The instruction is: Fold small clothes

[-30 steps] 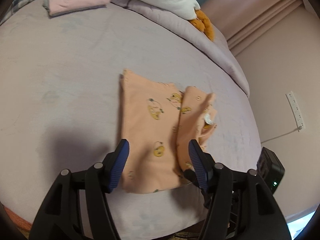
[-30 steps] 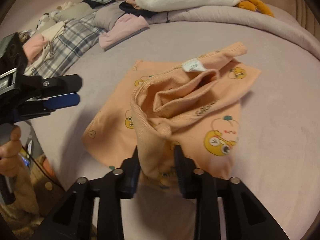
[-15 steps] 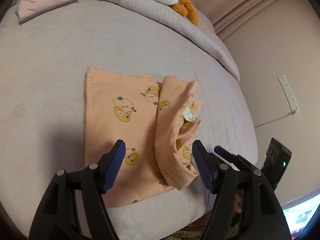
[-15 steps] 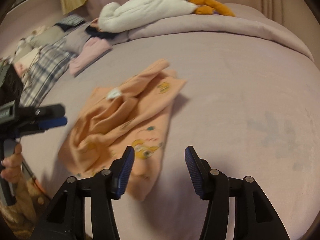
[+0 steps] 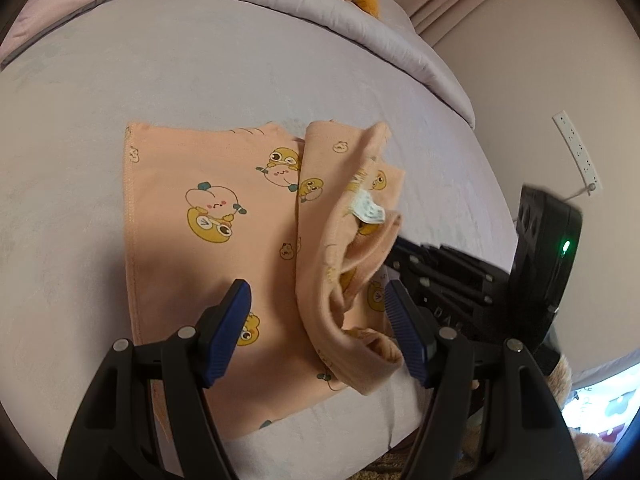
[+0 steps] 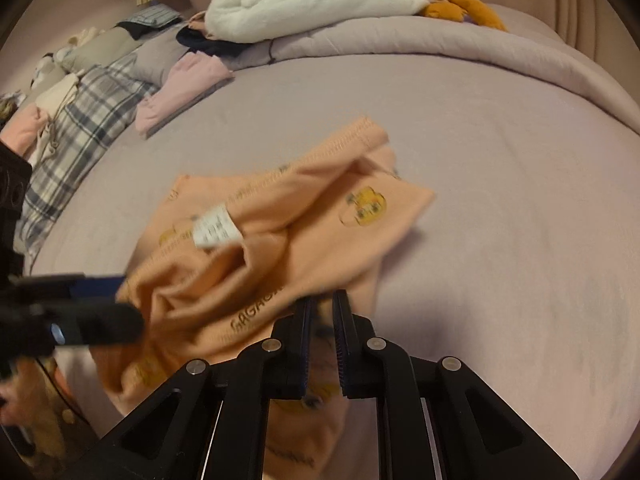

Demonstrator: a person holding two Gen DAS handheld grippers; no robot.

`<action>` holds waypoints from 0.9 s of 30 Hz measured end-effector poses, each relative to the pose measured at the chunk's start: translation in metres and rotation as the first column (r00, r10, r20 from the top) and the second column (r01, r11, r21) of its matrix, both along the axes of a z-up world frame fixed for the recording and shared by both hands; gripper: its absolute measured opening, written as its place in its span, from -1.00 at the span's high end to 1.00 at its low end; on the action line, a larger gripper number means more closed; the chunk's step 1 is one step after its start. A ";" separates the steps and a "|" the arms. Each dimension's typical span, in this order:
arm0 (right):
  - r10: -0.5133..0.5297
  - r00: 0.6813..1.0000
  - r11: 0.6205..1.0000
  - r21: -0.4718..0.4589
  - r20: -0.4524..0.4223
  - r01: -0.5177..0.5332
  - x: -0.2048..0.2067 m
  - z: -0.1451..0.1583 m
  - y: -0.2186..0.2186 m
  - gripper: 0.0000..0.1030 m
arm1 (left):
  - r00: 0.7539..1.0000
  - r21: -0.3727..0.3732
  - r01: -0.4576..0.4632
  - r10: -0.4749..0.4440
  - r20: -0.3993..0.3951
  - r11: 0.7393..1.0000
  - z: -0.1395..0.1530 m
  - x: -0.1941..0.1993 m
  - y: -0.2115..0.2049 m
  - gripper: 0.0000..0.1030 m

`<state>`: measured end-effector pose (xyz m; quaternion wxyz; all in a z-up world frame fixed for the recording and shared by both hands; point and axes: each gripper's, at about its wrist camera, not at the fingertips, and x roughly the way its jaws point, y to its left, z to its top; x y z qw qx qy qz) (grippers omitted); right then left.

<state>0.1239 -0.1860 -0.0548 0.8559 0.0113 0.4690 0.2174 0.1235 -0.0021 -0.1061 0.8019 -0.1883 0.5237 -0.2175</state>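
Observation:
A small peach garment point(image 5: 208, 216) with cartoon prints lies on the lilac bed, its right part bunched into a fold with a white label point(image 5: 368, 210). My left gripper point(image 5: 320, 320) is open just above its near edge, fingers on either side of the bunched fold. In the right wrist view the garment point(image 6: 280, 240) is rumpled and my right gripper point(image 6: 322, 312) is nearly closed over its near edge; whether cloth is pinched is unclear. The right gripper also shows in the left wrist view point(image 5: 404, 252), its tips at the fold's right edge.
A white plush with orange feet point(image 6: 320, 0) lies on a rolled duvet point(image 6: 440, 52) at the back. Folded pink clothes point(image 6: 180, 88) and a plaid garment point(image 6: 80, 132) lie at the left. The bed edge and a wall socket strip point(image 5: 576, 152) are on the right.
My right gripper was open beside the garment half a second ago; now its fingers have come almost together at the garment's near edge. My left gripper has moved closer to the garment.

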 end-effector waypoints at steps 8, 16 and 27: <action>0.072 0.997 0.994 0.080 0.001 -0.072 0.019 0.005 0.022 0.71 | 1.000 -0.012 -0.006 0.006 -0.010 1.000 -0.010 0.011 0.004 -0.32; 0.024 1.000 0.990 0.139 0.018 -0.026 0.017 0.019 0.007 0.71 | 0.999 0.001 0.019 -0.019 -0.030 1.000 -0.021 0.022 -0.006 -0.31; -0.192 0.981 0.977 0.104 0.038 0.187 -0.015 0.026 -0.052 0.26 | 0.998 0.045 -0.037 0.039 -0.051 0.998 -0.036 0.052 -0.025 0.66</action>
